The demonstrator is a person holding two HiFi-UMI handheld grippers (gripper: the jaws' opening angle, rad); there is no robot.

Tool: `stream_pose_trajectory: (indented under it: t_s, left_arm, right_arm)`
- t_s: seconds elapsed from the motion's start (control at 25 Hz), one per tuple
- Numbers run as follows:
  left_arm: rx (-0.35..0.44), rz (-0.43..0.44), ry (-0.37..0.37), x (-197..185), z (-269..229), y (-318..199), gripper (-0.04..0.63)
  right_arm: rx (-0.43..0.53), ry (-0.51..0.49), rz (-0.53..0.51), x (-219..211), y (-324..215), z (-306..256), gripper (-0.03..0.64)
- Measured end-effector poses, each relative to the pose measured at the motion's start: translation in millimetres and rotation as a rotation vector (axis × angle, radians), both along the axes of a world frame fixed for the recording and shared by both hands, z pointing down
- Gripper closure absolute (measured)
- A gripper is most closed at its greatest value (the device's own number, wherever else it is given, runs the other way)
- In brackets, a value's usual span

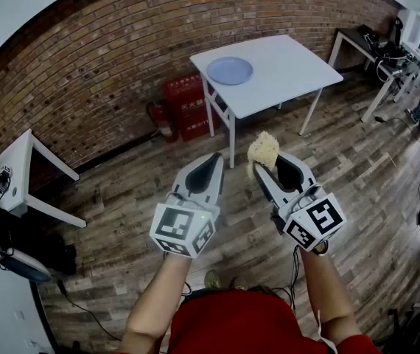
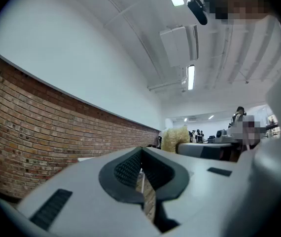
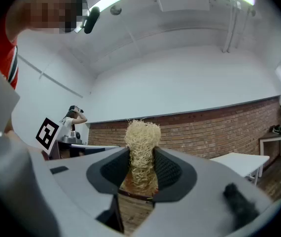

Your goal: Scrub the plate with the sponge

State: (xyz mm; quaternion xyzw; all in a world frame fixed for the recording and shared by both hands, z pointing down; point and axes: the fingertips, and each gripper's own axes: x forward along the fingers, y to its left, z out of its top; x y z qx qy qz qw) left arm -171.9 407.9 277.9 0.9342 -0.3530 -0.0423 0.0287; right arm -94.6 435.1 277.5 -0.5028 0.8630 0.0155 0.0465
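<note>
A pale blue plate (image 1: 230, 70) lies on the near-left part of a white table (image 1: 291, 72) by the brick wall, well ahead of both grippers. My right gripper (image 1: 263, 165) is shut on a straw-coloured fibrous sponge (image 1: 263, 150), which sticks up past the jaws; the same sponge (image 3: 141, 154) is squeezed between the pads in the right gripper view. My left gripper (image 1: 211, 167) is shut with nothing in it, level beside the right one. In the left gripper view the left gripper (image 2: 141, 168) has its pads together and the sponge (image 2: 175, 138) shows to the right.
Red crates (image 1: 189, 106) and a fire extinguisher (image 1: 162, 119) stand against the wall left of the table. Another white table (image 1: 18, 169) is at the left, desks with equipment (image 1: 390, 50) at the right. Wooden floor lies between me and the table. A person (image 3: 73, 122) stands far off.
</note>
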Motion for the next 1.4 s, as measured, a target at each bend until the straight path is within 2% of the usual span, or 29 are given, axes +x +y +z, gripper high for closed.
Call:
stream_pose_trajectory:
  t_s: [0.96,1.2,1.4]
  left_arm:
    - [0.000,-0.052,-0.024,33,3,-6,0.583]
    - [0.013,-0.050,-0.028,42,0,-26,0.583]
    - [0.022,-0.042,-0.024,49,1,-62,0.583]
  right_arm:
    - [0.014,-0.007,-0.033,44,-3,-7,0.465]
    - [0.000,0.000,-0.018,59,-21,-2,0.465]
    - [-0.001,0.015,-0.007,64,-53,0,0.465]
